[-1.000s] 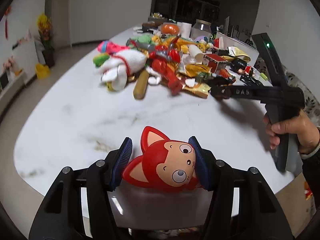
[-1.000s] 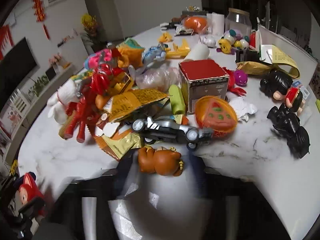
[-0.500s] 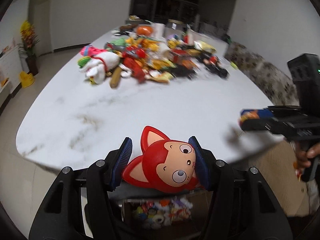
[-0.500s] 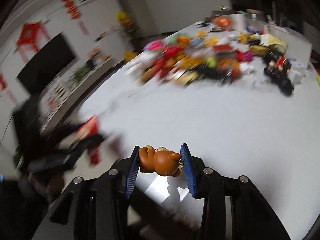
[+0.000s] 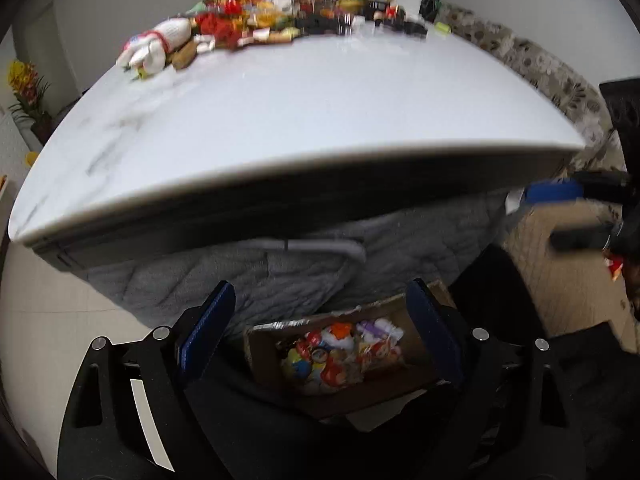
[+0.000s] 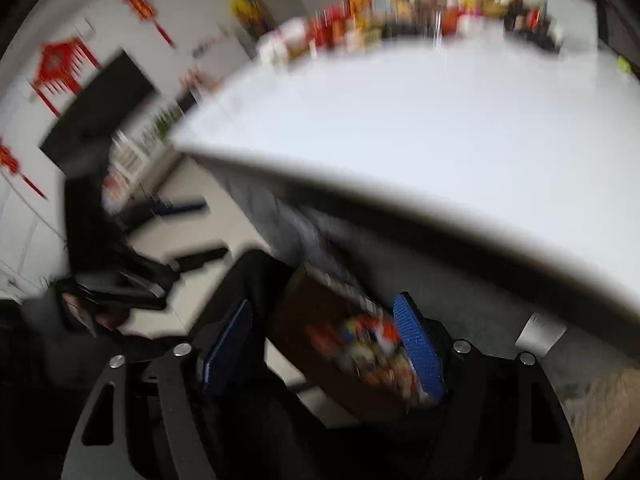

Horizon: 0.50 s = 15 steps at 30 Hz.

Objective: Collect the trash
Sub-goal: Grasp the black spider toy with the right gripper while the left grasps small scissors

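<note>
Below the desk (image 5: 304, 128) edge, a cardboard box (image 5: 344, 360) sits on the floor, and both claws point down toward it. Seen from the left wrist, the left claw (image 5: 320, 332) has its blue pads spread wide and opening, with nothing between them; the box shows straight through the gap, filled with a jumble of colourful small toys and wrappers. A grey quilted cover (image 5: 280, 272) hangs under the desk just behind the box. At the right edge of that view the right claw (image 5: 576, 212) appears as a blurred dark shape with a blue pad, off the desk's edge. The right wrist view is heavily blurred: its own claw (image 6: 324, 344) also has its pads apart and opening, empty, with the box (image 6: 320, 328) and its bright contents showing between and behind them. The left claw (image 6: 188, 232) shows there as a dark smear at the left, above the pale floor. Far back on the desk lies the pile (image 5: 280, 20) of toys and wrappers, with a white plush (image 5: 156, 44) at its left end, well apart from both claws. The near half of the desk is bare white marble.
</note>
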### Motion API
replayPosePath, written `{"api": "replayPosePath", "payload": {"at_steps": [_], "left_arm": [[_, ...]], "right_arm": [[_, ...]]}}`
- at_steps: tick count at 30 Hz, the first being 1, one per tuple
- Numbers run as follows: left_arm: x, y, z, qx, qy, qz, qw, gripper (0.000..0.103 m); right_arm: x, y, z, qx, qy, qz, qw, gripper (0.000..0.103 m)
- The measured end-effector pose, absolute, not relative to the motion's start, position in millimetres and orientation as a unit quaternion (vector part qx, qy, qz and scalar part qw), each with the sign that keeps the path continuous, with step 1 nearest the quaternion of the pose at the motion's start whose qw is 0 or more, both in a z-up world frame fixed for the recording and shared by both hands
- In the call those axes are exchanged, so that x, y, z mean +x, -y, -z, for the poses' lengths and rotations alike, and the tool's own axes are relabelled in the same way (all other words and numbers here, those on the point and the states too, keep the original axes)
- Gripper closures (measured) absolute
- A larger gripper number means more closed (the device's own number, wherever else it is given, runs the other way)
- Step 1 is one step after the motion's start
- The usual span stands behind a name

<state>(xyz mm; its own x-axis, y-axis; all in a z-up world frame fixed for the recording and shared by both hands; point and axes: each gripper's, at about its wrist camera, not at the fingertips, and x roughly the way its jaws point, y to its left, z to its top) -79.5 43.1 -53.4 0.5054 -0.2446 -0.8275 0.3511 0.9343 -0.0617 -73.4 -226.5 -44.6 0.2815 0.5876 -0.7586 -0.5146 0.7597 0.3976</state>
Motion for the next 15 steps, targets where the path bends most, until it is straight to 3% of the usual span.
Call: {"api": "replayPosePath", "payload": {"at_steps": [4, 8, 15], "left_arm": [[-56, -35, 17, 0.041, -0.422, 0.182, 0.887, 0.016], [-17, -15, -4, 0.035, -0.390, 0.178, 0.903, 0.014], [58, 18, -16, 0.024, -0.376, 0.164, 0.912, 0.014]], "right_arm": [[-30, 256, -8, 0.020, -0.408, -0.287, 0.866, 0.020], [61, 282, -20, -0.007, -0.376, -0.194, 0.906, 0.019], [218, 304, 23, -0.007, -0.445, -0.139, 0.885, 0.022]]}}
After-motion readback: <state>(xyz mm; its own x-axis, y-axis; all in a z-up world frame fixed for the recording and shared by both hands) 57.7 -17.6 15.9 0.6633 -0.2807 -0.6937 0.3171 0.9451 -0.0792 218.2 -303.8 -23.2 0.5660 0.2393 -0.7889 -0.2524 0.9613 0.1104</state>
